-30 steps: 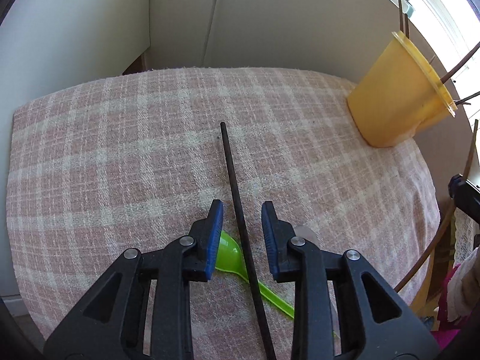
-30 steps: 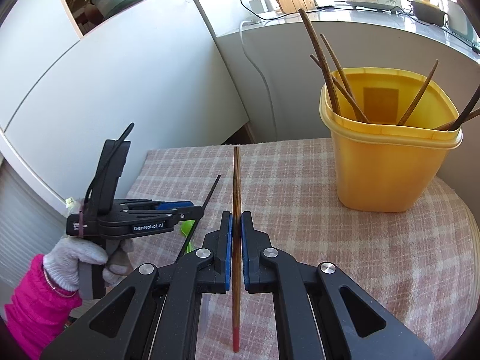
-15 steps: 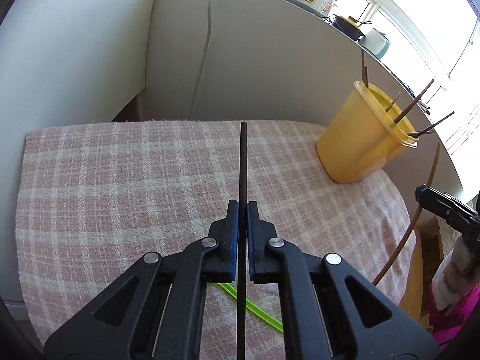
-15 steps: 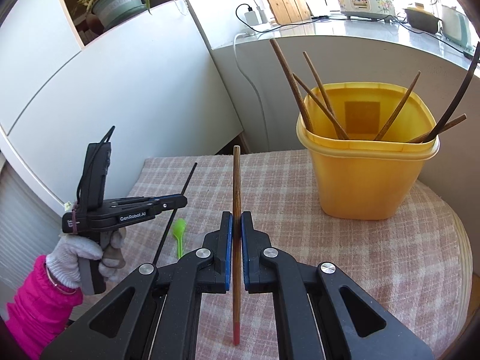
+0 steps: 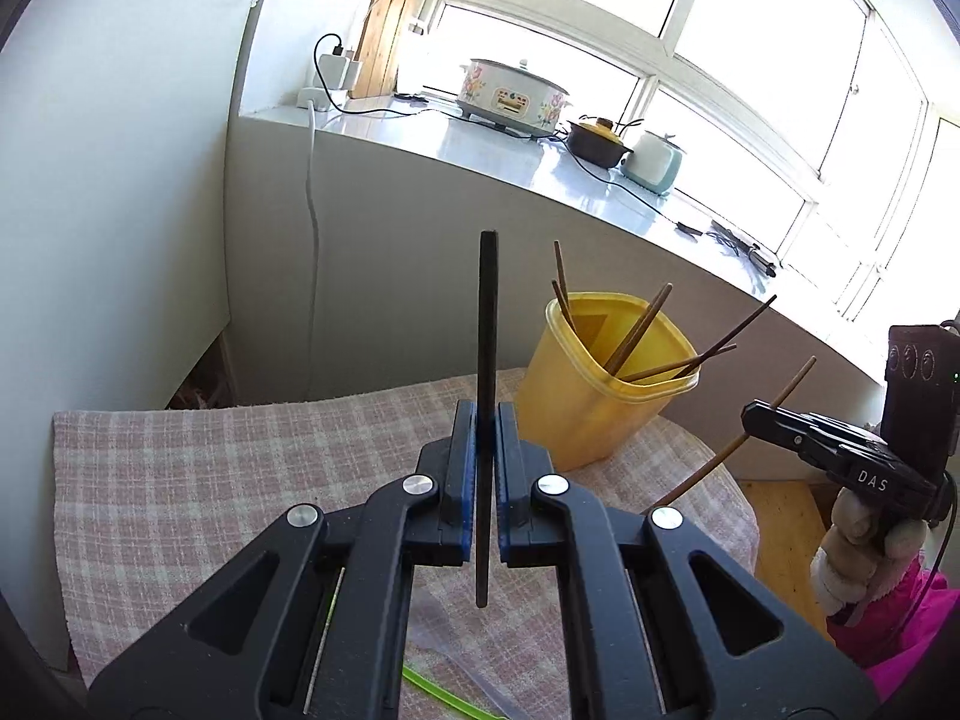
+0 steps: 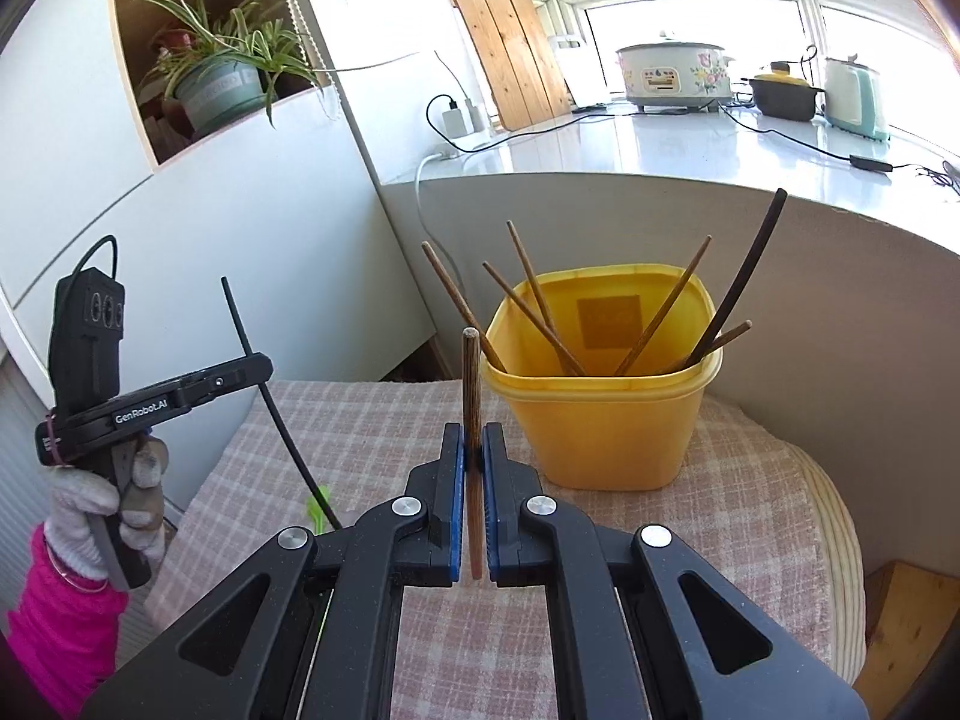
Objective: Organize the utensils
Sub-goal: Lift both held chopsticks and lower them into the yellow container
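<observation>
A black chopstick [image 5: 487, 360] is clamped between the closed jaws of the left gripper [image 5: 486, 420]; it is thin, straight and dark, standing nearly upright with its short lower end hanging below the blue pads. A brown wooden chopstick [image 6: 472, 420] is gripped the same way by the closed jaws of the right gripper [image 6: 473, 438]; its grain is visible and its top end is rounded. Both sticks are held above the surface [image 6: 360, 420], which is covered by a pink-and-cream checked cloth.

At 1 o'clock from each gripper, farther back on the cloth, a yellow plastic container [image 6: 600, 420] is seen with several brown chopsticks and one dark one leaning inside.

Only in the right wrist view is the left gripper seen from the side at 9 o'clock, held by a gloved hand [image 6: 102, 510] with a pink sleeve, and a green utensil [image 6: 318, 501] partly hidden behind the black stick. A potted plant [image 6: 222, 78] on a shelf is shown there too.

Beyond the container, a white counter [image 5: 510, 144] under bright windows is seen, carrying a flowered cooker [image 5: 513, 96], a dark pot and a pale kettle.
</observation>
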`<action>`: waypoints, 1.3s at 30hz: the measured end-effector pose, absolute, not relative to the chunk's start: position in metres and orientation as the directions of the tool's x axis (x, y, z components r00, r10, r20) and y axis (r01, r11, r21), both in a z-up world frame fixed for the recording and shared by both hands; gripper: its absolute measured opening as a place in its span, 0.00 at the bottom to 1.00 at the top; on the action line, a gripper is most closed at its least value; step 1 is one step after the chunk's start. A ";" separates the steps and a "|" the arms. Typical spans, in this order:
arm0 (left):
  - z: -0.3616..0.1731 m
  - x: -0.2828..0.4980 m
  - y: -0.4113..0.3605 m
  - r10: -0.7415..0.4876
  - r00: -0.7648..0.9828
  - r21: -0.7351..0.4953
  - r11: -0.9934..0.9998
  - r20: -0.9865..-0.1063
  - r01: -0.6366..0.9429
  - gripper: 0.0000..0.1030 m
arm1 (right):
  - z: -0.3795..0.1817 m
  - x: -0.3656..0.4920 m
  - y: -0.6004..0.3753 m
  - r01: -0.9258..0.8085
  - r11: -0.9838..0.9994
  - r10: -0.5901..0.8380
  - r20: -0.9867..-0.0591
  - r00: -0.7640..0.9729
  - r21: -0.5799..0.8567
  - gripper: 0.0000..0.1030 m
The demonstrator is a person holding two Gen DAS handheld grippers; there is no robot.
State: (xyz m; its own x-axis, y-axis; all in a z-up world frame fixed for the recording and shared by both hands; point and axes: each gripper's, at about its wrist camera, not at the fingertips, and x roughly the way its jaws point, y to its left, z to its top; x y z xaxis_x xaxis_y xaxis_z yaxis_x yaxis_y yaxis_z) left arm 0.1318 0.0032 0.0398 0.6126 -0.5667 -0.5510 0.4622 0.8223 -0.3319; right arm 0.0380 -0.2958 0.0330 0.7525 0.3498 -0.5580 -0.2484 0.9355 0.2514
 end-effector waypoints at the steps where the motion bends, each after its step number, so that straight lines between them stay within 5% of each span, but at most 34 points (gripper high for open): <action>1: 0.042 0.133 0.002 -0.572 0.616 -0.336 0.819 -0.542 0.466 0.03 | 0.036 0.037 -0.298 -0.249 0.935 0.350 -0.552 0.757 0.251 0.04; 30: 0.149 0.153 -0.062 -0.585 0.745 -0.239 0.811 -0.322 0.534 0.03 | 0.142 0.041 -0.333 -0.245 0.957 0.283 -0.312 0.907 0.156 0.04; 39: 0.153 0.171 -0.078 -0.577 0.759 -0.245 0.816 -0.302 0.523 0.03 | 0.140 0.058 -0.341 -0.202 0.969 0.237 -0.314 0.919 0.139 0.04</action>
